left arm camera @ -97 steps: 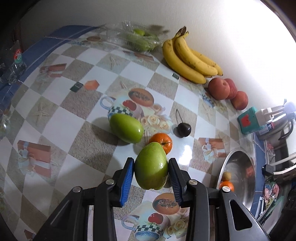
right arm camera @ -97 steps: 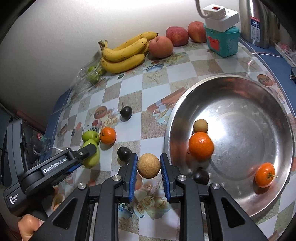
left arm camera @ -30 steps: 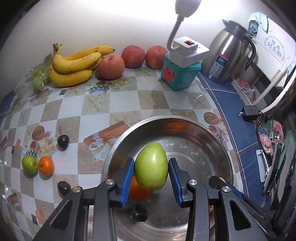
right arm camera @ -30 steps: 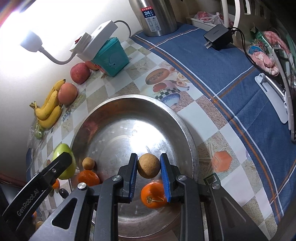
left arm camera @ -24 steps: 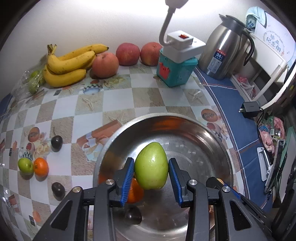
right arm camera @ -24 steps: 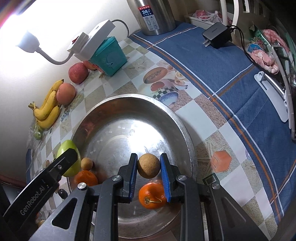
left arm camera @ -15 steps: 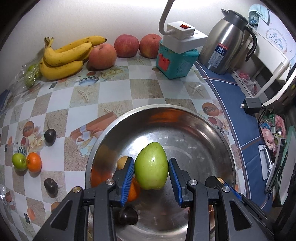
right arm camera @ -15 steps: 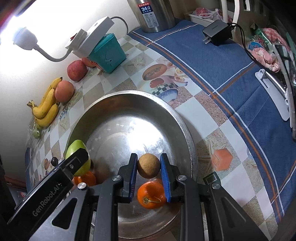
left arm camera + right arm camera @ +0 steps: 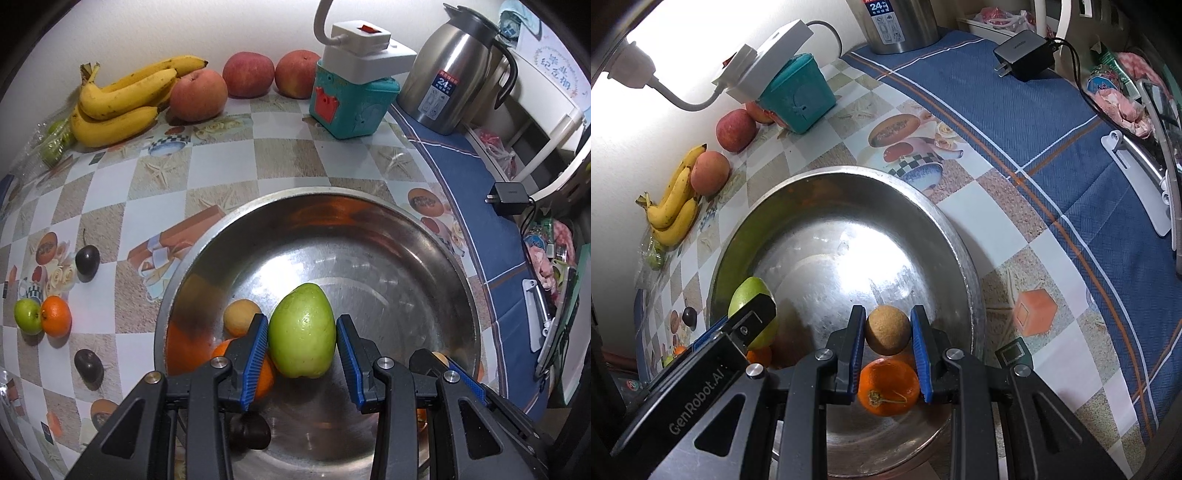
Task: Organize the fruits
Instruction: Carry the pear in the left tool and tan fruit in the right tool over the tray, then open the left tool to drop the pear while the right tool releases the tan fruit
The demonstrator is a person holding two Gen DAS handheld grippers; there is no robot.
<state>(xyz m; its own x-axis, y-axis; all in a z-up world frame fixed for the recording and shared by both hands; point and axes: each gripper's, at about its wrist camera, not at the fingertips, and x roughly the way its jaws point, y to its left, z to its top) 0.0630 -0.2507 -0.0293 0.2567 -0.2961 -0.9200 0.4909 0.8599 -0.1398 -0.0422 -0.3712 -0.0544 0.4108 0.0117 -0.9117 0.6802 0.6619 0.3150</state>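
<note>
A wide steel bowl [image 9: 424, 236] sits on the checkered tablecloth [image 9: 110, 192], with bananas [image 9: 122, 96] and apples [image 9: 248, 74] lined up against the wall behind it. Over the bowl, the left gripper [image 9: 302, 341] pinches a big green pear-shaped fruit [image 9: 302, 332] above an orange [image 9: 264, 374]. The right gripper [image 9: 887, 332] pinches a small brown round fruit [image 9: 887, 329] just above a stemmed orange [image 9: 888, 382].

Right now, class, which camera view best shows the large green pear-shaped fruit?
The left wrist view: the large green pear-shaped fruit sits whole and centred between the left gripper fingers, above the steel bowl. In the right wrist view the left gripper's finger hides much of it, leaving its top visible near the bowl's left rim.
</note>
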